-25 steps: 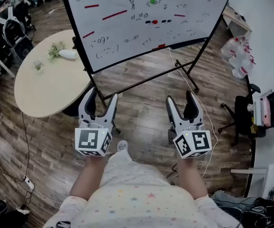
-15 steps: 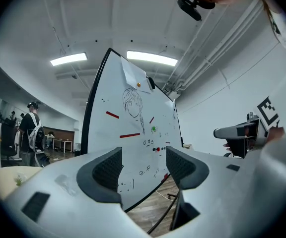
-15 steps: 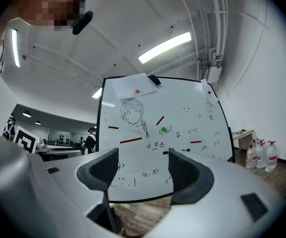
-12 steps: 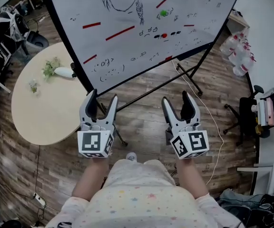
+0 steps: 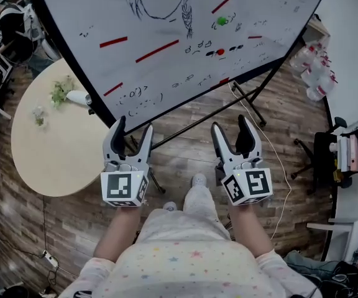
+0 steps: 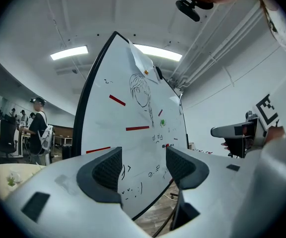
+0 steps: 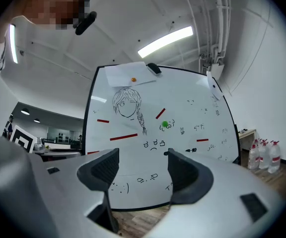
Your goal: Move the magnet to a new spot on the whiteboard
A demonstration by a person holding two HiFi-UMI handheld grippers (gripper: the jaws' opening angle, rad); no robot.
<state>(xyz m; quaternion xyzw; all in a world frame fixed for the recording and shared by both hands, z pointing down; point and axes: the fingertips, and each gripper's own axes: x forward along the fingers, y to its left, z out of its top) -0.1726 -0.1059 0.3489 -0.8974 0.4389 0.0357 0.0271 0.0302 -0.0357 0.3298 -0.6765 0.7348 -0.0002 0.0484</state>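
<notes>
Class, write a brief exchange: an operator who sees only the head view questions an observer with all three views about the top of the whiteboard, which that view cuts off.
Operator: What is above the drawn face?
Observer: A sheet of paper lies on the whiteboard, with a small orange dot on it, probably a magnet.
Operator: Anything else up there?
Observer: A dark oblong thing, maybe an eraser, sits on the top edge just right of the paper.

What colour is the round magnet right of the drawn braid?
Green: the magnet shows clearest in the right gripper view.
</notes>
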